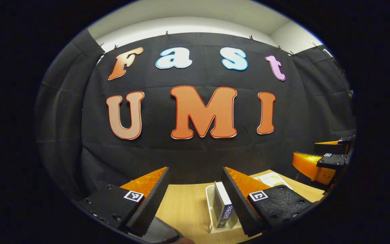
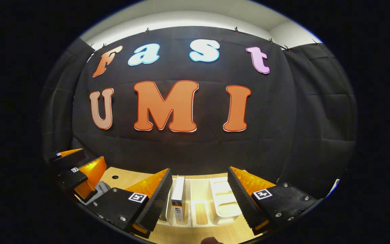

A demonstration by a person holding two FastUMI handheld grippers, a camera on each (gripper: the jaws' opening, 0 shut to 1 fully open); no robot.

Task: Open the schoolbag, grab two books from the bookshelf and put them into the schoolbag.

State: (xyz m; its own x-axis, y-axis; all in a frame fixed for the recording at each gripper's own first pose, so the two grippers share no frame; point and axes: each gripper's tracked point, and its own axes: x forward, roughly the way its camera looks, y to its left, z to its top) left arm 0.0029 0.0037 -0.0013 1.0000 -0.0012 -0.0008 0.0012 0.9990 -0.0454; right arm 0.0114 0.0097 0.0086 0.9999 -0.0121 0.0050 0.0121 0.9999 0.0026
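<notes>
Books: one [image 2: 178,198] upright in bookshelf [image 2: 223,203]; two grippers apart.

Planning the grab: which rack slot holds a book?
The slot by the right gripper's left finger: a book stands upright there, while the slots to its right are bare.

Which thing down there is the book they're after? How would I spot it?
Start at the wooden table under the black cloth wall. On it sits a white rack with slots. The book stands upright in a left-hand slot, a thin white slab with a dark spine, while the slots to its right are empty.
</notes>
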